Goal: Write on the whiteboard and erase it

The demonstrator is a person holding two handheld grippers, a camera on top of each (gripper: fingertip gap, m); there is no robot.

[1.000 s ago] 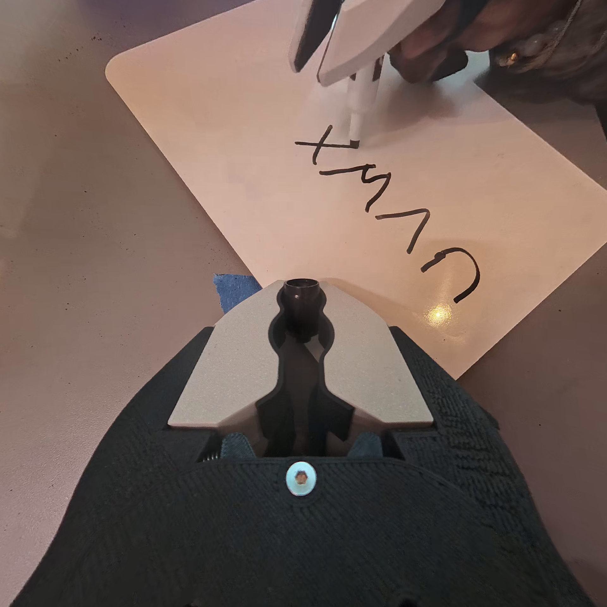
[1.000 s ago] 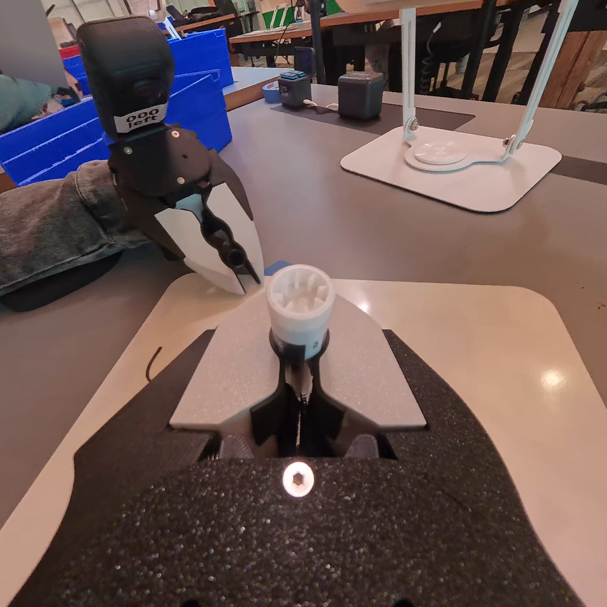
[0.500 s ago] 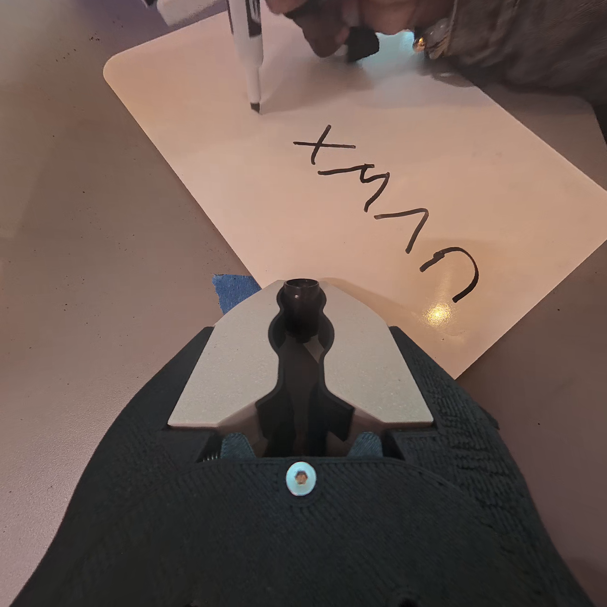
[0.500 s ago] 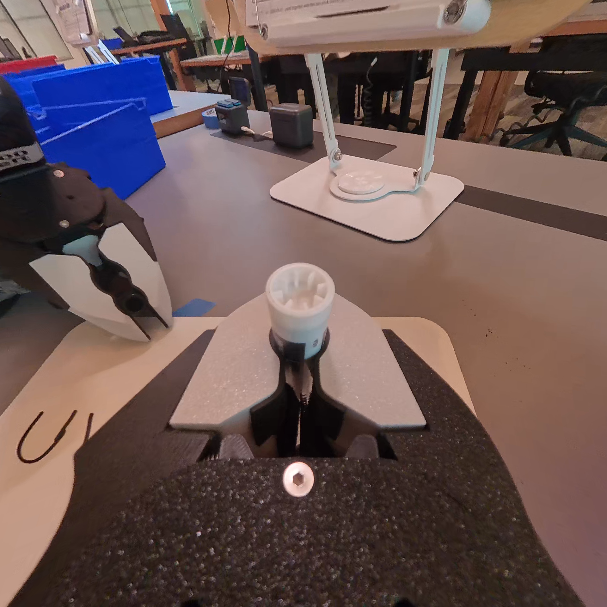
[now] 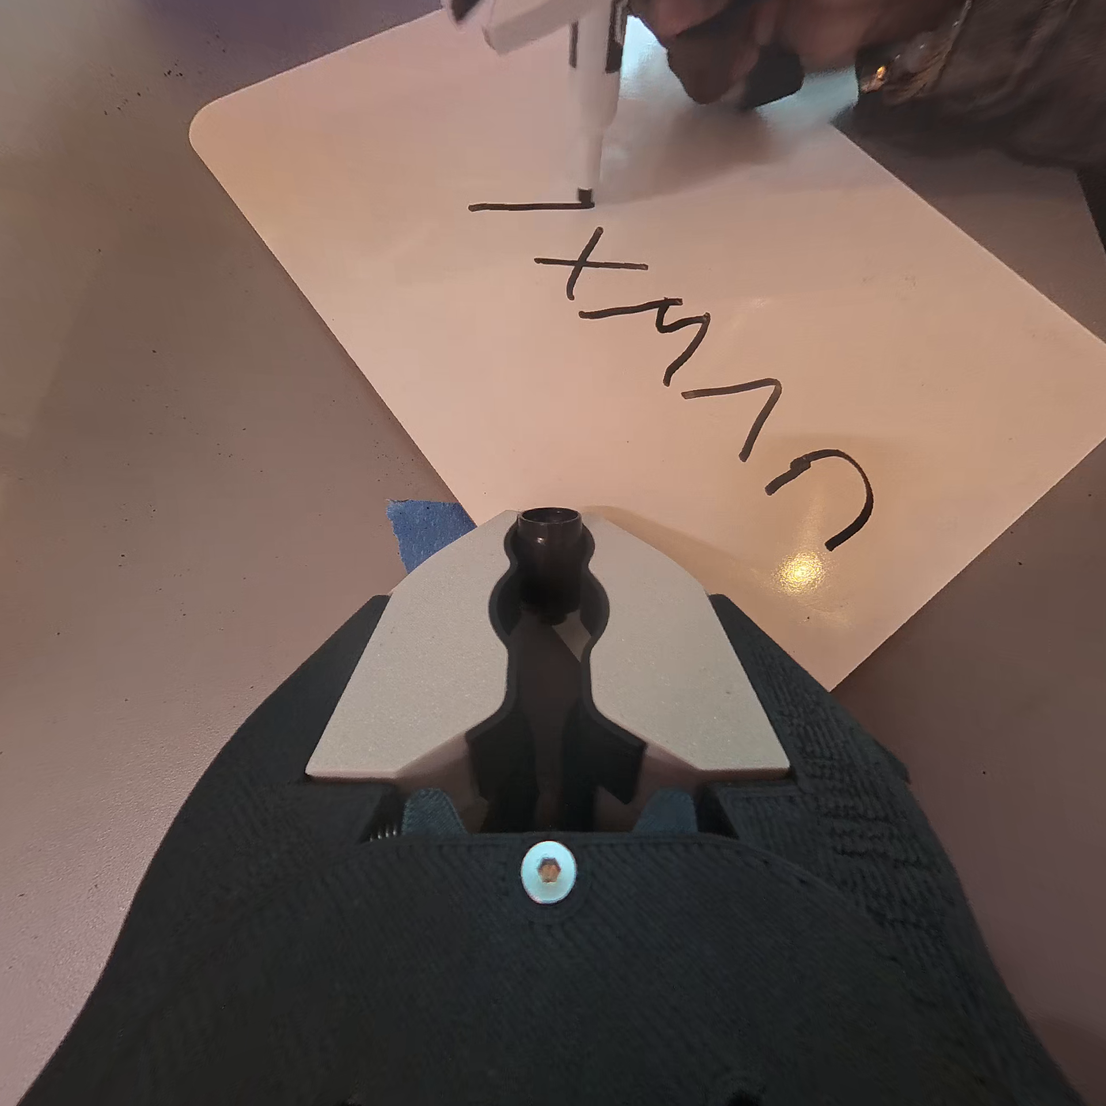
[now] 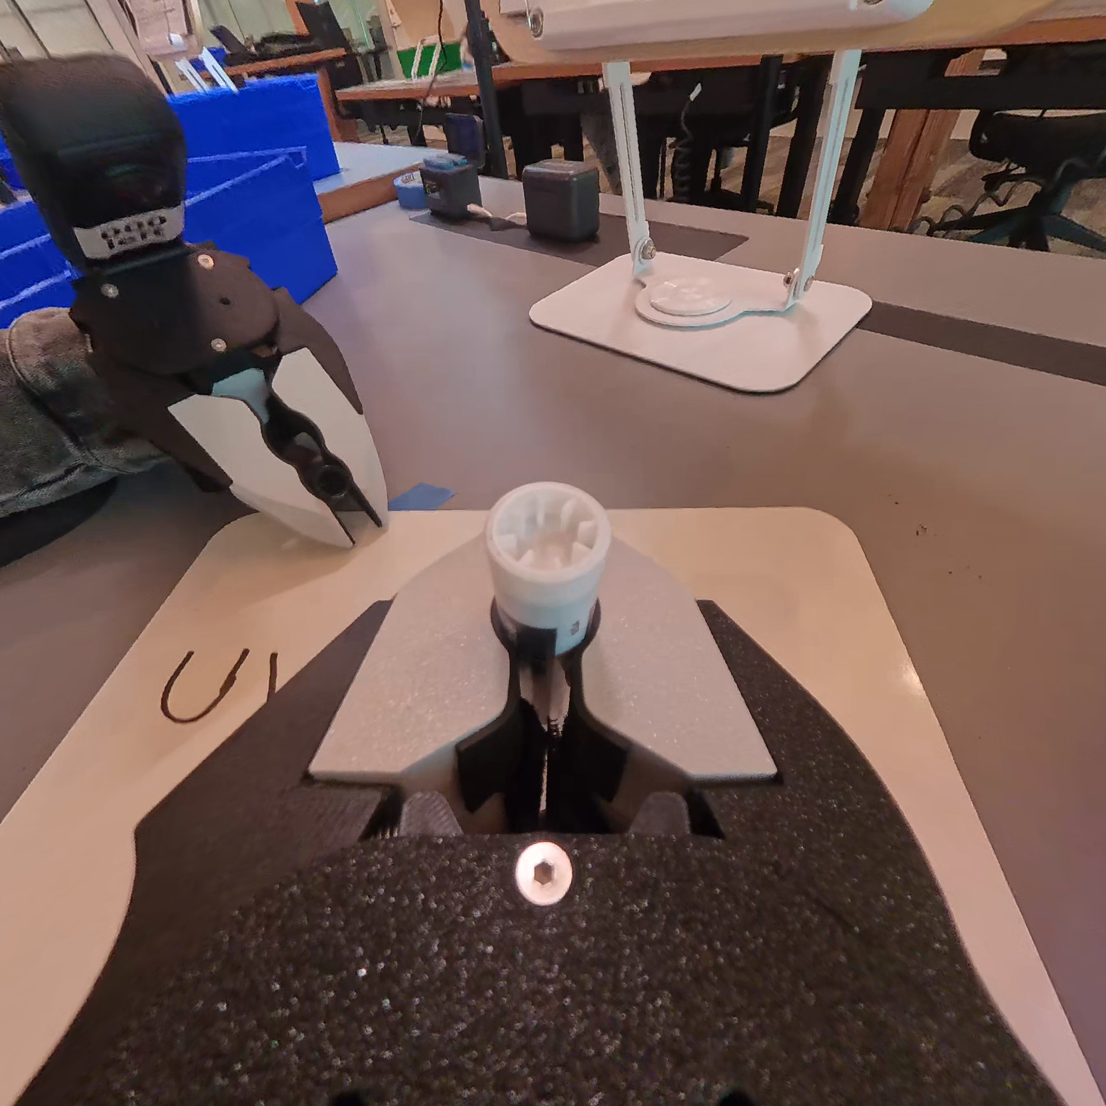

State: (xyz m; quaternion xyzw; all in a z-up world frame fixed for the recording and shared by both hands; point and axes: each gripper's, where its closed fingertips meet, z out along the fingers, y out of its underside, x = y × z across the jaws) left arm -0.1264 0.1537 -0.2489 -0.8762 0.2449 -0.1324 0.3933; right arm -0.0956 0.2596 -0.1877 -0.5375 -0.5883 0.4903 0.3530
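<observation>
The whiteboard (image 5: 491, 335) lay flat on the brown table (image 5: 149, 419), one corner over a scrap of blue tape (image 5: 422, 529). The right gripper (image 6: 547, 598) was clamped on a white marker (image 5: 589, 125), held upright with its black tip touching the board at the end of a fresh line, above a slanting row of black marks (image 5: 706, 371). The left gripper (image 5: 550, 538) was closed on a small black cap (image 5: 549, 541) and rested at the board's near edge
</observation>
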